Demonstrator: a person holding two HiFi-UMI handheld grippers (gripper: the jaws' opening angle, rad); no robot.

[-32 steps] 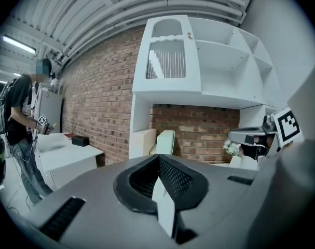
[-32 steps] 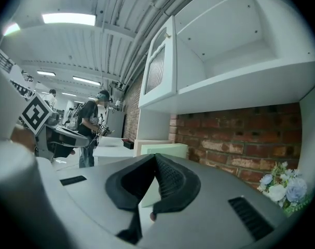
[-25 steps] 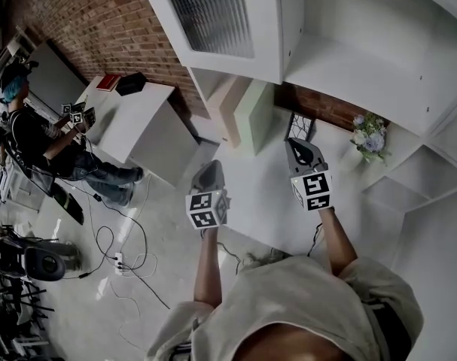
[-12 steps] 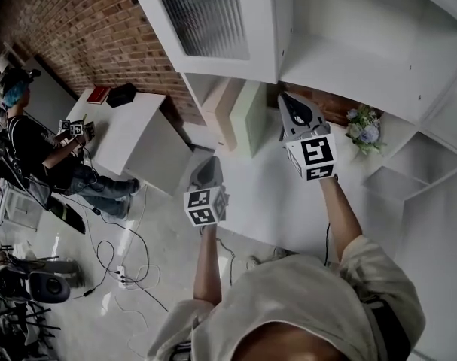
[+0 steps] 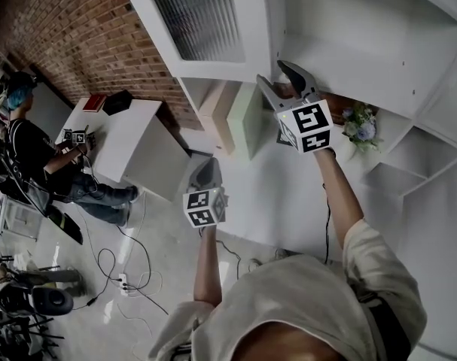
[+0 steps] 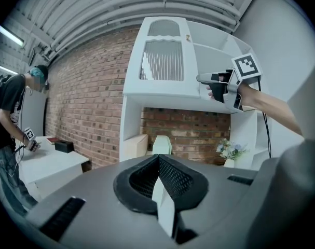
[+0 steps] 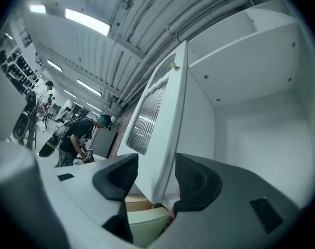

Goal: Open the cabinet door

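Observation:
The white cabinet door (image 5: 205,21) with a ribbed glass pane stands swung out from the upper cabinet; its bare shelf (image 5: 348,59) shows to the right. My right gripper (image 5: 275,75) is raised to the door's lower corner. In the right gripper view the door (image 7: 157,113) has its edge between the jaws of the right gripper (image 7: 156,162), which are opening, and the pads are off it. The left gripper (image 5: 207,170) hangs lower and left, shut and empty. The left gripper view shows the left gripper (image 6: 158,162) closed, the door (image 6: 165,61) and the right gripper (image 6: 206,79) beside it.
A cream box and a pale green box (image 5: 247,119) stand in the compartment under the door. Flowers (image 5: 360,126) sit to the right. At the left are a white table (image 5: 138,138) and a person (image 5: 25,134) holding grippers. Cables (image 5: 123,262) lie on the floor.
My right gripper has risen from waist height to the door's lower corner, and its jaws have gone from shut to wide apart around the edge. The left gripper has stayed put.

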